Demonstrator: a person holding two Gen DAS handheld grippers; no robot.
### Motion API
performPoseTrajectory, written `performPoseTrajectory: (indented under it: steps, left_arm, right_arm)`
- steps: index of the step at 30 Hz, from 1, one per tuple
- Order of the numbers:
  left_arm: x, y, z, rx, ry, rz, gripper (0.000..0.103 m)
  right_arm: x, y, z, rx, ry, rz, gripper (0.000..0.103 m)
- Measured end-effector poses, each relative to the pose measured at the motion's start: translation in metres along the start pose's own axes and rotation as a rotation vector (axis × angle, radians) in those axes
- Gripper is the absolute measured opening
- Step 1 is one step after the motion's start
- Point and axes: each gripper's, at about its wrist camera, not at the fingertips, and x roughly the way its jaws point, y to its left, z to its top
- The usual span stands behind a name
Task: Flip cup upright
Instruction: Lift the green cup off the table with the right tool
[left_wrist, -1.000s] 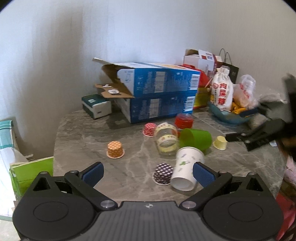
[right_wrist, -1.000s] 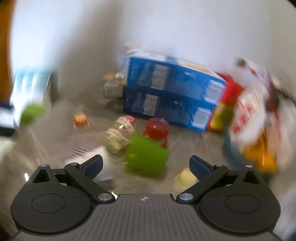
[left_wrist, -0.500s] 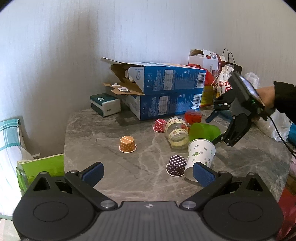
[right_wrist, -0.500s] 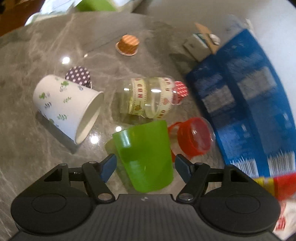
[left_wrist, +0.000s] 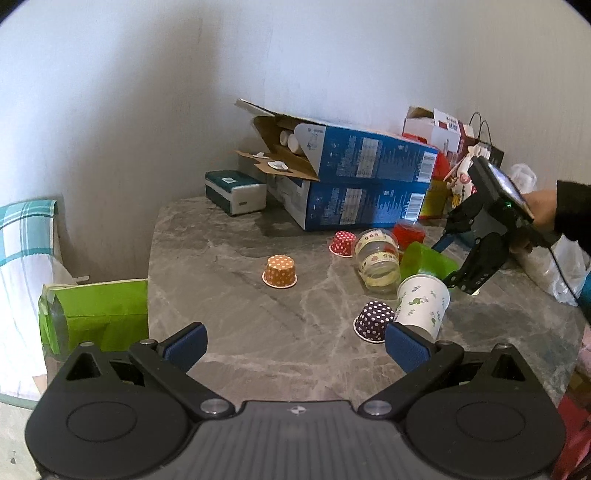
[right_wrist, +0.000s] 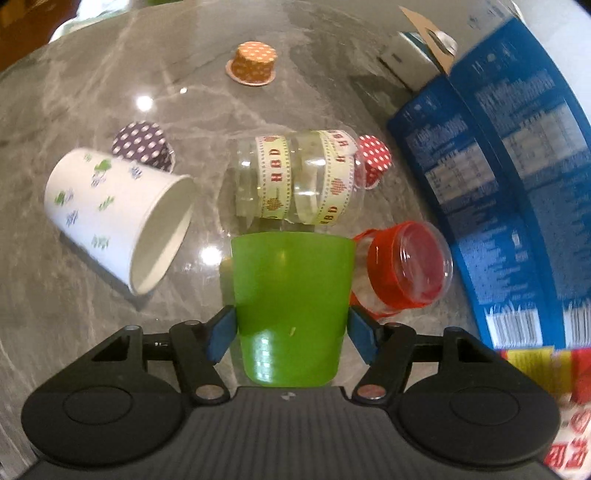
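A green plastic cup (right_wrist: 291, 302) lies on its side on the grey marble table (right_wrist: 74, 92), base toward the camera. My right gripper (right_wrist: 290, 328) straddles it, a blue pad against each side of the cup. The cup also shows in the left wrist view (left_wrist: 424, 264), with the right gripper (left_wrist: 448, 264) reaching down onto it. A white paper cup with leaf prints (right_wrist: 118, 214) lies on its side to the left. My left gripper (left_wrist: 295, 347) is open and empty, held back above the table's near edge.
A clear jar with ribbon (right_wrist: 299, 181) lies just beyond the green cup, and a red-lidded jar (right_wrist: 402, 266) lies at its right. Orange (right_wrist: 253, 62), purple (right_wrist: 142, 144) and red dotted paper cases (right_wrist: 373, 158) stand upside down. Blue cartons (right_wrist: 498, 166) are at the right.
My right gripper has moved down and forward over the green cup and its pads have closed in against the cup's sides. My left gripper has drawn back slightly and stays open.
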Motion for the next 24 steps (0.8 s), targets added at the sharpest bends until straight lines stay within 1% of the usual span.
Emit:
performPoseTrajectory:
  steps: [2, 4, 6, 8, 9, 10, 12, 14, 17, 18, 20, 21, 23, 24]
  left_arm:
    - [-0.009, 0.001, -0.002, -0.005, -0.015, -0.007, 0.103]
    - [-0.020, 0.003, -0.004, -0.007, -0.033, -0.017, 0.103]
    - [-0.029, 0.006, -0.007, -0.005, -0.052, -0.023, 0.103]
    - [-0.035, 0.011, -0.008, -0.017, -0.056, -0.025, 0.103]
    - [-0.038, 0.014, -0.009, -0.026, -0.060, -0.034, 0.103]
    - [-0.042, 0.018, -0.010, -0.036, -0.062, -0.044, 0.103]
    - [-0.048, 0.024, -0.013, -0.049, -0.064, -0.064, 0.103]
    - [-0.055, 0.029, -0.017, -0.060, -0.077, -0.082, 0.103]
    - [-0.069, 0.040, -0.023, -0.089, -0.114, -0.112, 0.103]
    - [-0.072, 0.045, -0.025, -0.102, -0.111, -0.125, 0.103]
    - [-0.077, 0.053, -0.029, -0.121, -0.097, -0.148, 0.103]
    - [-0.078, 0.057, -0.031, -0.128, -0.084, -0.159, 0.103]
    - [-0.084, 0.065, -0.036, -0.146, -0.078, -0.179, 0.103]
    - [-0.086, 0.069, -0.039, -0.151, -0.062, -0.187, 0.103]
  right_arm:
    - [-0.001, -0.005, 0.000, 0.080, 0.010, 0.011, 0.066]
    - [-0.007, -0.013, -0.006, 0.202, 0.008, 0.026, 0.066]
    - [-0.019, -0.018, -0.017, 0.310, -0.032, 0.018, 0.066]
    - [-0.034, -0.021, -0.030, 0.445, -0.081, 0.019, 0.066]
    - [-0.041, -0.021, -0.036, 0.490, -0.105, 0.013, 0.066]
    - [-0.052, -0.018, -0.043, 0.555, -0.138, 0.002, 0.066]
    - [-0.076, -0.007, -0.053, 0.679, -0.207, 0.011, 0.066]
    - [-0.105, 0.015, -0.059, 0.808, -0.297, 0.022, 0.066]
    - [-0.139, 0.064, -0.055, 0.951, -0.414, 0.083, 0.067]
    - [-0.146, 0.081, -0.055, 1.027, -0.451, 0.111, 0.067]
    - [-0.147, 0.114, -0.049, 1.146, -0.474, 0.206, 0.067]
    - [-0.142, 0.129, -0.046, 1.204, -0.472, 0.232, 0.067]
    - [-0.127, 0.152, -0.040, 1.303, -0.461, 0.306, 0.067]
    - [-0.118, 0.159, -0.038, 1.332, -0.457, 0.332, 0.067]
